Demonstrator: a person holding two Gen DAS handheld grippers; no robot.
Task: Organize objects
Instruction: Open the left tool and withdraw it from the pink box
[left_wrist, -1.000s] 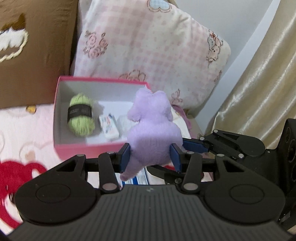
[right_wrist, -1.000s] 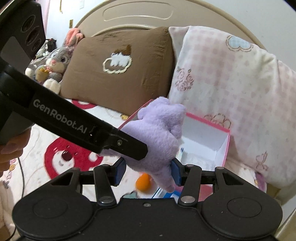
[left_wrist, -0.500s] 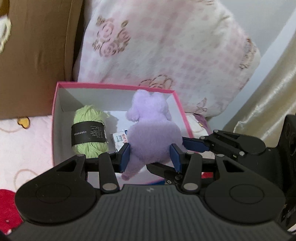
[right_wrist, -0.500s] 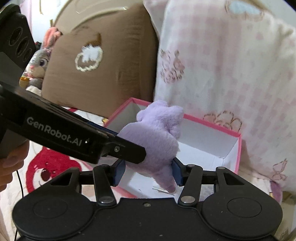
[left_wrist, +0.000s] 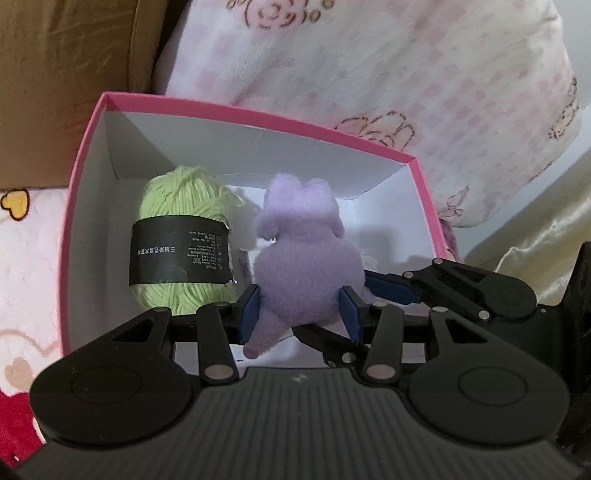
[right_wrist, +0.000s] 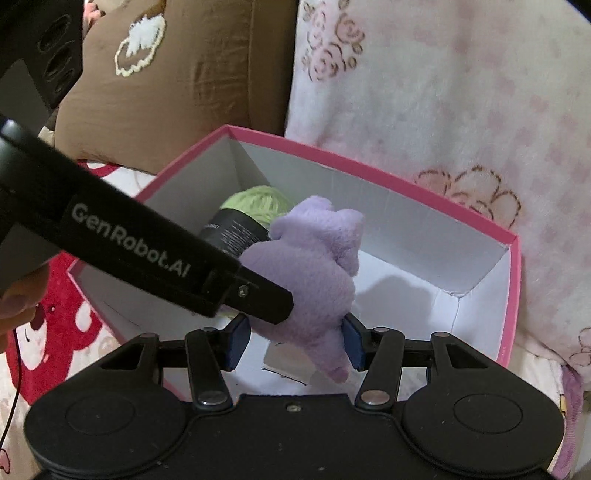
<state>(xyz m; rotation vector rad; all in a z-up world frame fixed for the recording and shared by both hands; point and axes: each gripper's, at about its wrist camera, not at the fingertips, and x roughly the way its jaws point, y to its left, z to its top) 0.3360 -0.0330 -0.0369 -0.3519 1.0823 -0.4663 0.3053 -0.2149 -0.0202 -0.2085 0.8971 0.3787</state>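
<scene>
Both grippers hold one purple plush toy (left_wrist: 306, 266) over the open pink box (left_wrist: 85, 155). My left gripper (left_wrist: 301, 314) is shut on its lower body, blue pads pressing both sides. My right gripper (right_wrist: 293, 341) is shut on the same plush toy (right_wrist: 314, 269) from the other side; its blue finger (left_wrist: 388, 288) shows at the right in the left wrist view. The left gripper's black body (right_wrist: 129, 240) crosses the right wrist view. A green yarn ball (left_wrist: 181, 240) with a black label lies in the box's left half. A small white packet (right_wrist: 288, 363) lies under the toy, mostly hidden.
The pink box (right_wrist: 511, 295) sits on a bed against a pink checked pillow (left_wrist: 369, 66) and a brown pillow (right_wrist: 184, 74). A gold curtain (left_wrist: 535, 229) hangs at the right. A hand (right_wrist: 18, 306) grips the left tool. The box's right half is white floor.
Both grippers have come down and forward with the plush toy, from in front of the box to over its inside. The box and yarn now fill more of each view.
</scene>
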